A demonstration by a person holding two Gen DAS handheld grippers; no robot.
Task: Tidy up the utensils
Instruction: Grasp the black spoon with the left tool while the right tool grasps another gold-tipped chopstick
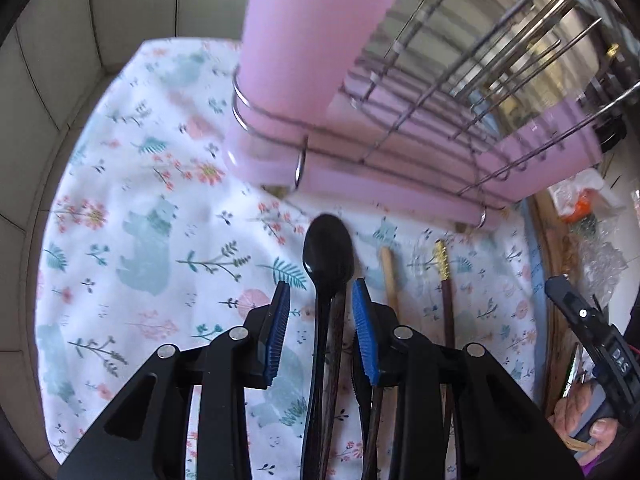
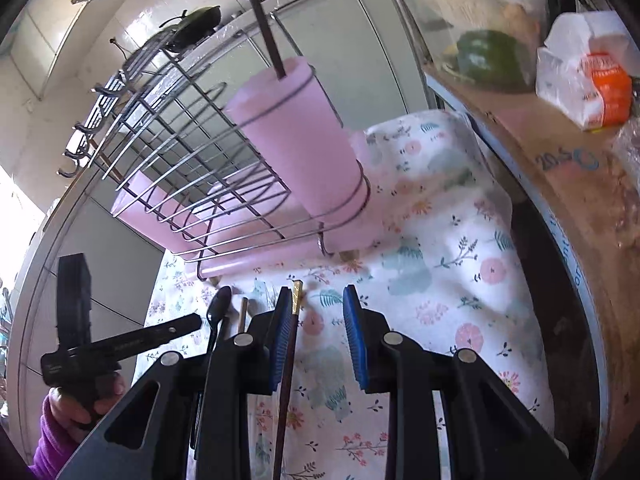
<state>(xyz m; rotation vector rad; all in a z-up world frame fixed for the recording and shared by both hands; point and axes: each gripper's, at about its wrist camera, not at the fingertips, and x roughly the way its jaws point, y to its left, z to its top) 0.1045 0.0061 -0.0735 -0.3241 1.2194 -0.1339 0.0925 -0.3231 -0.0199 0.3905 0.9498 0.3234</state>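
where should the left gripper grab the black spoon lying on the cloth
Grip the black spoon on its narrow neck just below the bowl, coming straight down. It lies flat on the floral cloth, handle running between the open left gripper pads, so they close across it.

You work on a white cloth printed with pale blue bears, pink flowers and green leaves; it covers the surface in front of you. Behind it you have a wall of pale tiles with dark joints, which turns a corner at the far left. In the right wrist view the same tiled wall is bright from daylight, and dark pans hang high on it. At your right a brown wooden edge runs beside the cloth. On it sit a white and orange package and a clear plastic bag with something green inside.
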